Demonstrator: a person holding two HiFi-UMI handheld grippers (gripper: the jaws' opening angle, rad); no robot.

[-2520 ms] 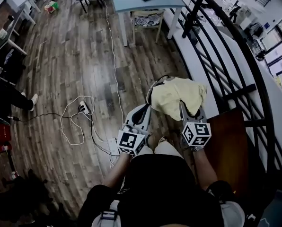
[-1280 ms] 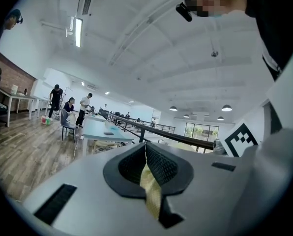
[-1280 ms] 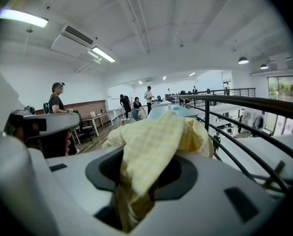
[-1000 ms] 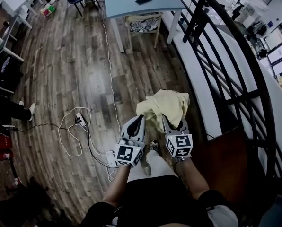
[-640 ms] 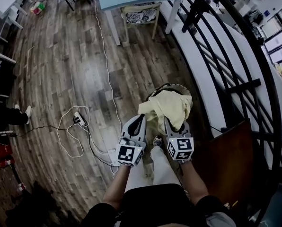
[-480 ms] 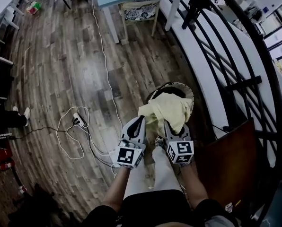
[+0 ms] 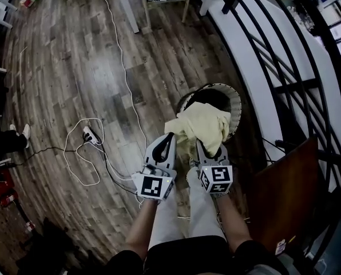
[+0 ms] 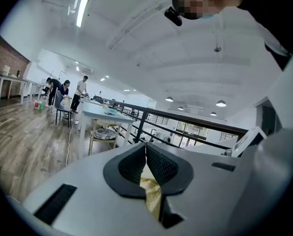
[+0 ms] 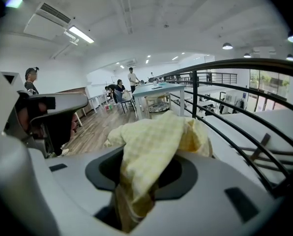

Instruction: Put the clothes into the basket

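Both grippers are holding the same yellow cloth (image 7: 200, 126). The left gripper (image 7: 169, 137) is pinching just a thin corner between closed jaws, and the right gripper (image 7: 201, 146) is clamping a fat wad. In the head view the cloth is bunching over the 6 o'clock rim of the basket (image 7: 235, 103). The opening is lying at about 1 o'clock from the jaws, with the right gripper nearer. I'd guess it needs a push that way before letting go.
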